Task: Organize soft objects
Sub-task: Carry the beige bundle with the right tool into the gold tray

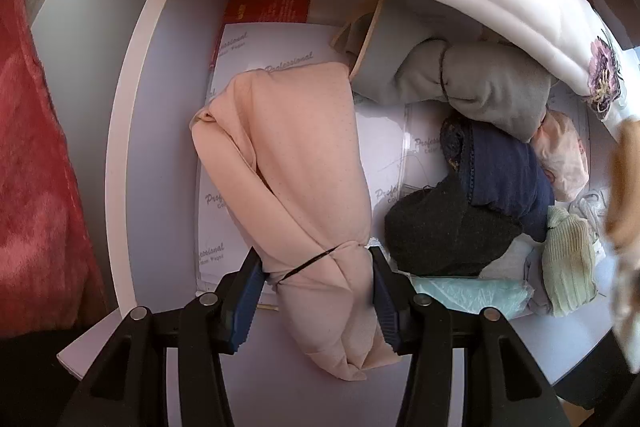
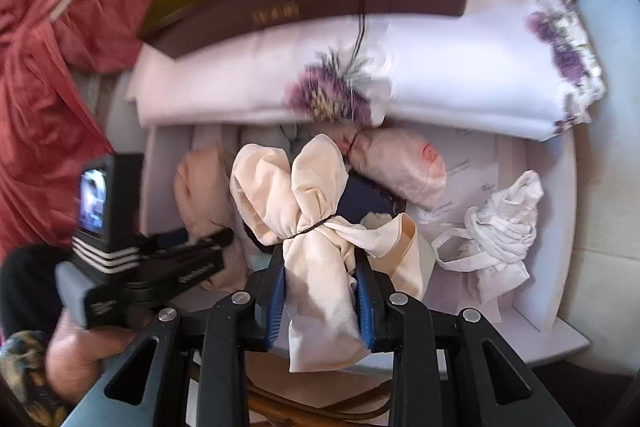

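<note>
**Two tied bundles held over the white drawer**

The left gripper (image 1: 316, 291) points down into a shallow white drawer (image 1: 132, 131) and is clamped on a peach-pink rolled cloth bundle (image 1: 296, 163), its blue pads pinching the roll right at the thin black elastic band that cinches it. Most of the roll lies lengthwise over white printed paper sheets (image 1: 224, 195) lining the drawer floor.

The right gripper (image 2: 320, 291) grips a cream-coloured gathered fabric bundle (image 2: 296, 195), also banded in black, just below the tie; the loose upper folds fan out like petals above the jaws. It appears to hang clear above the drawer contents (the right wrist view is smeared, so I cannot say whether any fold brushes what lies beneath).

To the right in the drawer sit a grey banded cloth roll (image 1: 480, 87), a navy knitted piece (image 1: 504, 179), a dark charcoal sock-like wad (image 1: 440, 231) and a pale green ribbed sock (image 1: 568, 251), packed touching one another. A white flower-embroidered folded cloth (image 2: 460, 83) lies across the drawer's far edge.

Both bundles look light, soft and fully compressible, with nothing fragile. My judgement is that the banded waist is the best hold: the cloth is densest there and will not unroll, whereas a grip on a free end would likely let the fabric slide or sag.
</note>
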The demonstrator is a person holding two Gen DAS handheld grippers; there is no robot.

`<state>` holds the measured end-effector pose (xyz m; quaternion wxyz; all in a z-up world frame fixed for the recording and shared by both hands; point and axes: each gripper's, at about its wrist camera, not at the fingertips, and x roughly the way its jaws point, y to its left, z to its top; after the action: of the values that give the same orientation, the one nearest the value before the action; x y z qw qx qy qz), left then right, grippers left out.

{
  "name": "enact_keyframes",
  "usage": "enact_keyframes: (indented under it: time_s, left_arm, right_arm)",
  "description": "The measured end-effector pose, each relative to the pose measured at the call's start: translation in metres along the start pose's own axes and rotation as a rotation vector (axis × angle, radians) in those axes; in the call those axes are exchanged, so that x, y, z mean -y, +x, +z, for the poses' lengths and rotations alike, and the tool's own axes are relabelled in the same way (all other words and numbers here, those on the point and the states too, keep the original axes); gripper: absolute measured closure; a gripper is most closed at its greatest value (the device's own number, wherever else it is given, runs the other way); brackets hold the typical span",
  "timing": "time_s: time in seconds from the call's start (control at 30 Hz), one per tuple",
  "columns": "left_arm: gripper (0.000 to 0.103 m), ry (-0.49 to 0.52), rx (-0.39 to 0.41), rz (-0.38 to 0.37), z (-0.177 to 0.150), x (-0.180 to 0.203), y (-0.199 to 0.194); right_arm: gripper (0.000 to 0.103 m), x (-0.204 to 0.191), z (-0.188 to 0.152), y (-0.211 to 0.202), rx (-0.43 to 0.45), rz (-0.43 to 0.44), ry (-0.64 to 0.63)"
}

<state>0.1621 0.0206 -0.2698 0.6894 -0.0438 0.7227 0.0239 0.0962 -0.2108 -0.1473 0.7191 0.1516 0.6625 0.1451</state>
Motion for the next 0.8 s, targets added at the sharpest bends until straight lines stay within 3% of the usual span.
enact_keyframes:
  time_s: [0.23,0.43,0.57,0.8]
  left_arm:
    - [0.052,-0.008,-0.003,-0.001,0.001,0.001,0.000]
    - [0.052,-0.006,-0.004,0.000,0.001,0.001,0.000]
    - [0.052,-0.010,-0.005,-0.002,0.002,0.001,0.000]
    - [0.052,-0.023,-0.007,-0.008,0.003,-0.001,0.002]
  right_arm:
    - [0.073,0.005,0.022,-0.055,0.173,0.024,0.075]
    - [0.072,0.004,0.075,-0.089,0.348,-0.028,0.092]
    - [0.072,0.004,0.112,-0.088,0.441,-0.071,0.158]
    - [0.072,0.018,0.157,-0.057,0.509,-0.145,0.233]
